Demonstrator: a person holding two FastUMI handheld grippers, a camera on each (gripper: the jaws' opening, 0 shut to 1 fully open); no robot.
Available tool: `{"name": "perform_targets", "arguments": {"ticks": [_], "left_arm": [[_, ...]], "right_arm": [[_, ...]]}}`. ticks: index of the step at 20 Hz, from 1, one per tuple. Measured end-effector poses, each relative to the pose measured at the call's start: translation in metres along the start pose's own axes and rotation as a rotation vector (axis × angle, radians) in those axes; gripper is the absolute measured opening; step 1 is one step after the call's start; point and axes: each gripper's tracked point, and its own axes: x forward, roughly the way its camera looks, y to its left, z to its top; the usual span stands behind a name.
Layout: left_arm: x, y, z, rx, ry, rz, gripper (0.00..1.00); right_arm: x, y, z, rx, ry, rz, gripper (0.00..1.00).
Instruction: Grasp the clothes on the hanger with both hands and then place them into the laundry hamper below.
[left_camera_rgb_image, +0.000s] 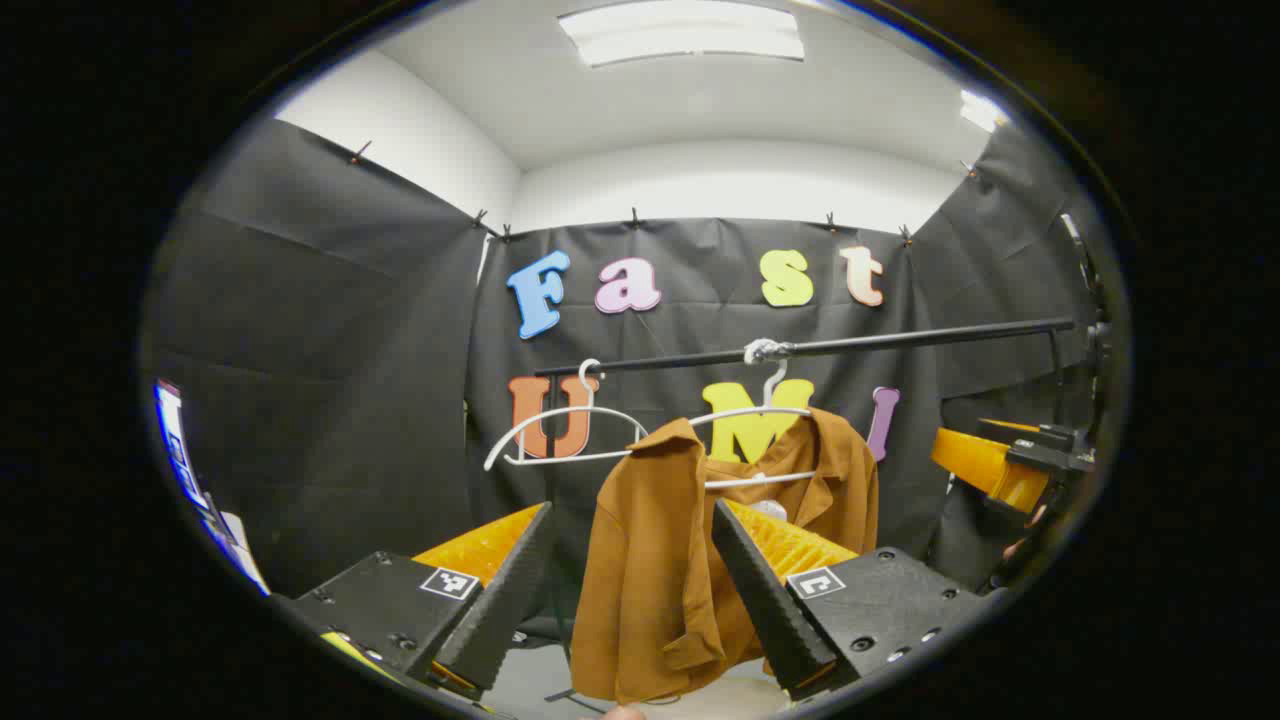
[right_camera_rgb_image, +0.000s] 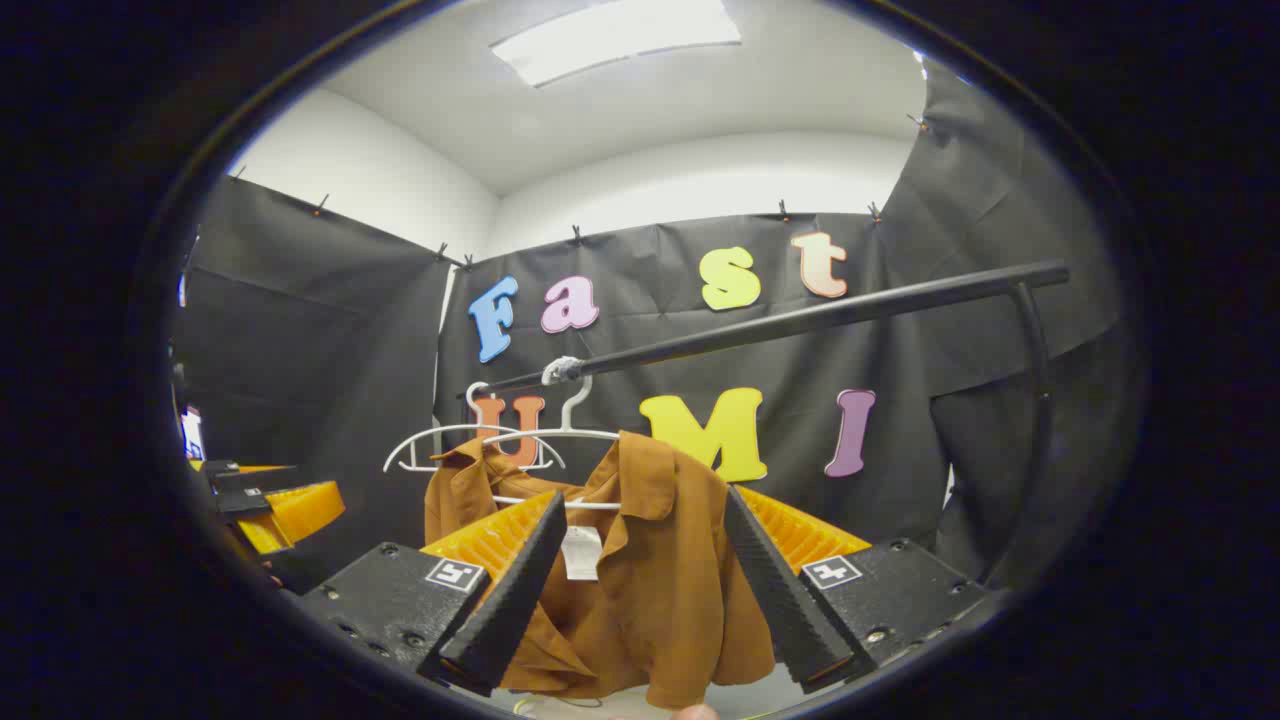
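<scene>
Black cloth walls (left_camera_rgb_image: 330, 380) all round under a white ceiling (left_camera_rgb_image: 700, 110), with a light panel (left_camera_rgb_image: 680, 35) at top centre of the left gripper view and a dark rail (left_camera_rgb_image: 900, 345) crossing the middle of the frame. Hung from that rail, right of centre, on a white hanger (left_camera_rgb_image: 760, 410): the brown shirt (left_camera_rgb_image: 660, 560), collar open, one shoulder drooping toward lower centre; just left of it, an empty hanger (left_camera_rgb_image: 560, 430). Left tongs (left_camera_rgb_image: 632, 508) at the bottom of the frame, spread wide, pinching nothing, aimed at the shirt's left shoulder and framing it without touching. Right tongs (right_camera_rgb_image: 645, 493) in the right gripper view likewise spread and bare, lined up on the other shoulder, collar and white tag between the two fingers. Judged step: the approach, grasp not yet made. Next move calls for pushing both tongs forward until cloth sits deep between the fingers, closing on each shoulder together, lifting the shirt off the hanger's arms, then lowering it toward the laundry hamper beneath.
</scene>
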Motion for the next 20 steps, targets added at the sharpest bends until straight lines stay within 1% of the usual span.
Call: {"name": "perform_targets", "arguments": {"ticks": [2,3,4,9,10,12,13,14,17,18,19,20], "left_arm": [[0.005,-0.005,0.009,-0.015,-0.021,-0.001,1.0],[0.005,-0.006,0.013,-0.023,-0.031,0.001,0.92],[0.007,-0.006,0.016,-0.031,-0.037,0.001,1.0],[0.01,-0.011,0.014,-0.034,-0.011,-0.023,1.0],[0.01,-0.012,0.015,-0.031,-0.011,-0.029,0.98],[0.011,-0.016,0.013,-0.022,-0.012,-0.043,0.97],[0.011,-0.018,0.01,-0.015,-0.007,-0.05,0.97],[0.012,-0.019,0.007,-0.008,-0.002,-0.057,1.0],[0.011,-0.019,-0.001,0.0,0.015,-0.08,1.0],[0.011,-0.017,-0.002,0.001,0.018,-0.087,0.97],[0.012,-0.014,-0.002,0.002,0.015,-0.089,0.97],[0.012,-0.011,-0.003,0.003,0.014,-0.096,1.0]], "right_arm": [[-0.006,-0.001,-0.002,0.012,0.006,-0.002,1.0],[-0.008,-0.002,-0.003,0.017,0.006,-0.003,1.0],[-0.009,-0.004,-0.002,0.02,0.004,-0.011,1.0],[-0.015,-0.015,0.002,0.026,-0.003,-0.055,1.0],[-0.016,-0.017,0.001,0.026,-0.001,-0.063,0.99],[-0.017,-0.02,-0.002,0.022,0.007,-0.081,1.0],[-0.018,-0.019,-0.005,0.019,0.013,-0.088,1.0],[-0.018,-0.019,-0.008,0.016,0.022,-0.094,1.0],[-0.017,-0.015,-0.014,0.014,0.038,-0.109,0.99],[-0.016,-0.013,-0.017,0.014,0.042,-0.115,0.99],[-0.014,-0.011,-0.019,0.014,0.047,-0.124,0.99],[-0.012,-0.01,-0.021,0.014,0.054,-0.134,1.0]]}}
